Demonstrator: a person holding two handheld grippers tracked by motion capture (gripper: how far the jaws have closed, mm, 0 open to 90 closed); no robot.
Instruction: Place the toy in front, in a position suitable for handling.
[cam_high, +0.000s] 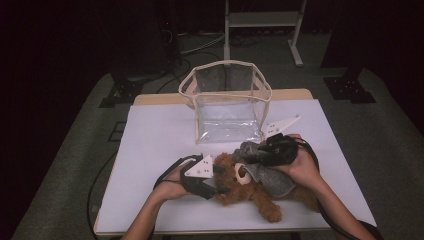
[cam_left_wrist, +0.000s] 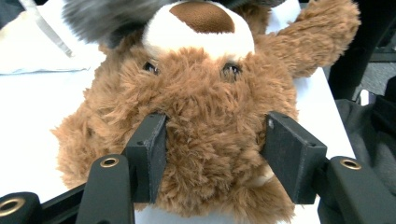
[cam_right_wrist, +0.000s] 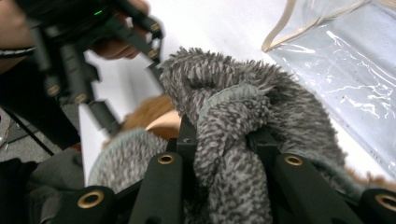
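A: White table (cam_high: 150, 145) is carrying a teddy bear (cam_high: 235, 182) lying before a clear bag (cam_high: 227, 102). Why is the left gripper (cam_high: 220, 186) squeezing its head?

B: Anchoring it, probably, while the right gripper (cam_high: 262, 147) is pinching the grey garment (cam_high: 270, 176), peeling it away.

The teddy bear (cam_left_wrist: 205, 140) is covered in long, shaggy brown plush, with a short-piled cream muzzle and a smooth, darker brown nose patch. The garment (cam_right_wrist: 233, 140) is made of fuzzy, grey-flecked knitted cloth with a rough nap. The jaws of the left gripper (cam_left_wrist: 215, 158) and of the right gripper (cam_right_wrist: 224, 140) are formed of matt black plastic, set with brass-coloured metal eyelets. The bag (cam_high: 227, 100) near the far edge of the bench (cam_high: 150, 145) is made of glossy, clear plastic film, trimmed with cream cloth binding. The bench is covered by a smooth, matt white sheet, and pale wood is seen at its far edge.
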